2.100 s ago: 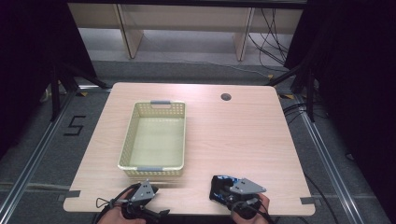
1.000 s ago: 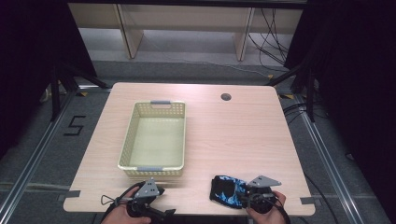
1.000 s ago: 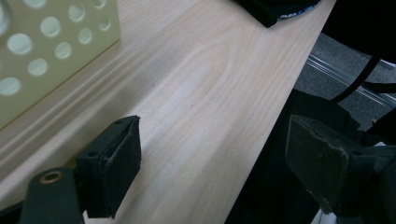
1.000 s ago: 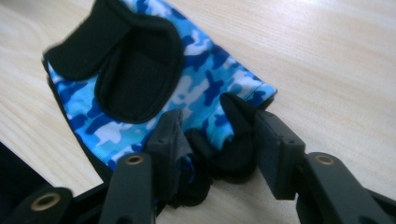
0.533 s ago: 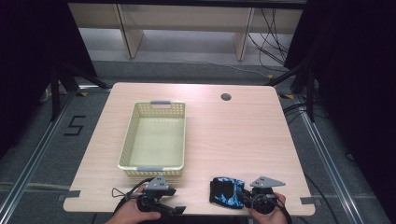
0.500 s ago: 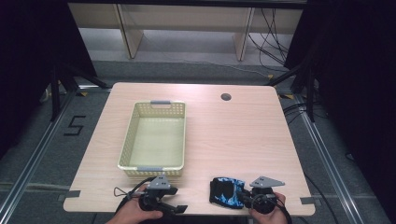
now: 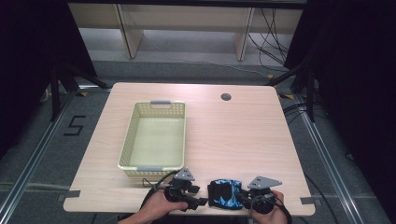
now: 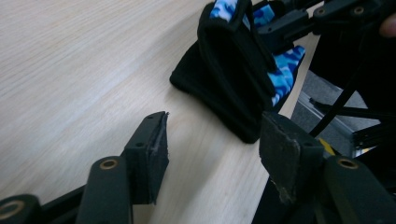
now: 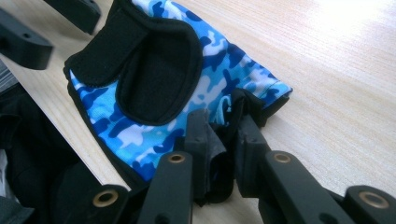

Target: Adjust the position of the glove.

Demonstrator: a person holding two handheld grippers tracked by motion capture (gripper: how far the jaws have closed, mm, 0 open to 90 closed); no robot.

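My left gripper (image 7: 200, 201) moved closer to glove (image 7: 225, 194) — jaws spread wide. My right gripper (image 9: 223, 140) pinches glove's edge.

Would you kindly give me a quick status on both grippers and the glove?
Right gripper shut on glove at the table's near edge. Left gripper open, just short of the glove. Basket empty, nothing between.

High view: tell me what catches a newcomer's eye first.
The blue camouflage glove at the table's near edge, pinched by the right gripper. The left gripper sits open just left of it. Behind them, an empty yellow basket on the pale wood table.
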